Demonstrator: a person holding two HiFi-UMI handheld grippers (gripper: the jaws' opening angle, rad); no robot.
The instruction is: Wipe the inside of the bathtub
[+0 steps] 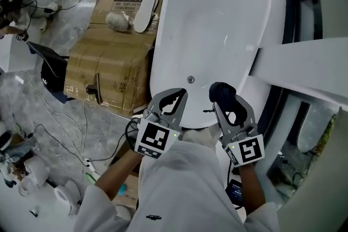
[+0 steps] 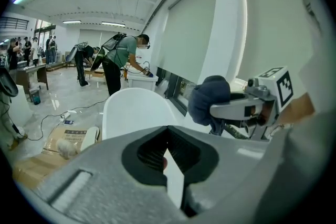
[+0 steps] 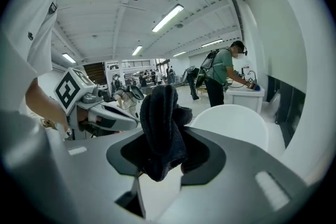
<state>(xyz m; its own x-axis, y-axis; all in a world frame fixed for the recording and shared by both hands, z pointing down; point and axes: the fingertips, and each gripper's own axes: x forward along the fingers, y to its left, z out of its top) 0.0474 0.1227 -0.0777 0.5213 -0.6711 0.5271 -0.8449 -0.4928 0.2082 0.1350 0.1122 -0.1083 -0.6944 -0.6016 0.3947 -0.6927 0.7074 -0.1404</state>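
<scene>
Hanging above the white oval bathtub [image 1: 217, 19], a dark blue cloth [image 1: 221, 92] is clamped by the right gripper [image 1: 224, 107]; the left gripper [image 1: 175, 96] is held beside it, jaws closed, empty. Wiping is judged pending or done.

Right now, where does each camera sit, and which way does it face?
Head view: on the person's head, facing steeply down into the white oval bathtub; left gripper, right gripper, white shirt show.
Left gripper view: along its shut jaws; right gripper shows.
Right gripper view: along jaws shut on the dark blue knitted cloth; left gripper shows.
All three share the bathtub.
</scene>
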